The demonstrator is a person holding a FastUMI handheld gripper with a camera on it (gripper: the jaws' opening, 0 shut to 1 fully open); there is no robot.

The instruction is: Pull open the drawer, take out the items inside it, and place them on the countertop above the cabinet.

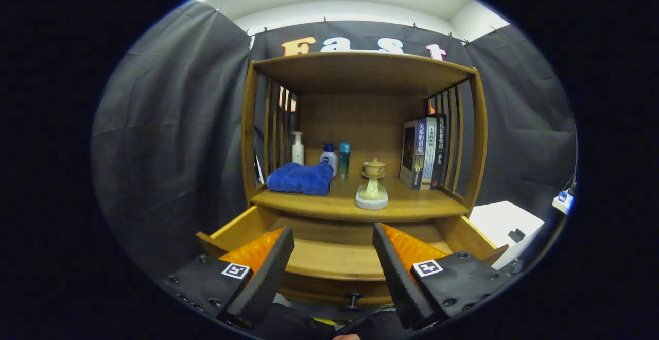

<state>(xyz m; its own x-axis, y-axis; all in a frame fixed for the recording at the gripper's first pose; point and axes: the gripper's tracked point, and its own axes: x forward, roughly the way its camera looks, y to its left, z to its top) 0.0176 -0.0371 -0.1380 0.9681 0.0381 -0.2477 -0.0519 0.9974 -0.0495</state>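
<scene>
The gripper [333, 237] hangs above the pulled-out drawer [329, 257] with its two fingers spread wide apart and nothing between them. Both fingertips sit over the drawer's open top, one toward each side wall, and the wooden bottom between them looks bare as far as it can be seen. The drawer's front panel lies nearest, below the fingers, with a small dark knob [352, 299] at its middle. Its left wall [231, 226] and right wall [476, 237] angle outward toward the front corners, leaving a broad open slot.

Just beyond the fingers runs the front edge of the countertop [412, 203], which overhangs the back of the drawer. On it, left to right: a folded blue towel [301, 177] close to the left slats, a white pump bottle [297, 148] behind it, a white bottle with a blue cap [329, 157] and a slim teal bottle [344, 159] near the back panel, a pale ceramic cup on a stand [373, 185] close to the front edge, and a row of upright books [425, 152] against the right slats. Bare wood shows between the towel and the cup stand, and between the cup stand and the books.

A shelf board [360, 69] roofs the compartment. A white box [507, 224] stands to the right of the cabinet, apart from it.
</scene>
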